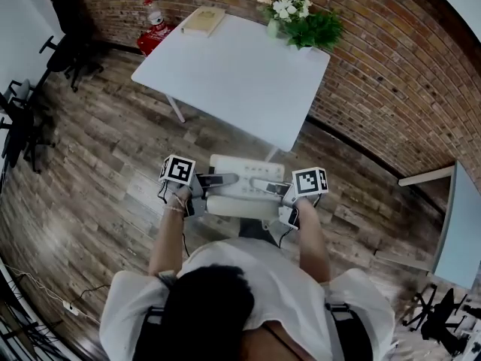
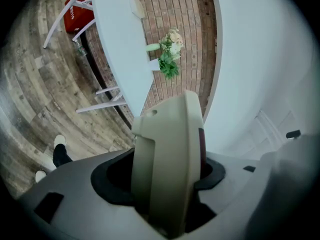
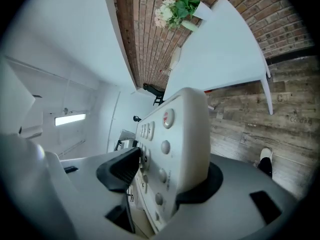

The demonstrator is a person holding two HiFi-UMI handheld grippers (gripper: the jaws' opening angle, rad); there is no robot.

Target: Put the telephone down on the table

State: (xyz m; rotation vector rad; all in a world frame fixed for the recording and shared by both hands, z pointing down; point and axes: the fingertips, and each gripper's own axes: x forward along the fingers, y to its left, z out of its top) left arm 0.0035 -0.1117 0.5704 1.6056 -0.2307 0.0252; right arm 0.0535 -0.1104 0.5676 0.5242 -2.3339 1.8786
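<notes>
A cream desk telephone [image 1: 244,186] hangs in the air in front of the person, above the wooden floor and short of the white table [image 1: 233,74]. My left gripper [image 1: 207,180] is shut on its left end and my right gripper [image 1: 282,190] on its right end. In the left gripper view the telephone [image 2: 167,169] stands edge-on between the dark pads of the gripper [image 2: 165,179]. The right gripper view shows its button face [image 3: 182,149] clamped in the gripper [image 3: 167,176], with the table [image 3: 225,54] ahead.
On the table's far edge stand a vase of flowers [image 1: 297,13] and a book [image 1: 203,19]. A red object [image 1: 154,36] sits on the floor behind it by the brick wall. Black office chairs [image 1: 68,36] stand at left, and another table [image 1: 458,224] at right.
</notes>
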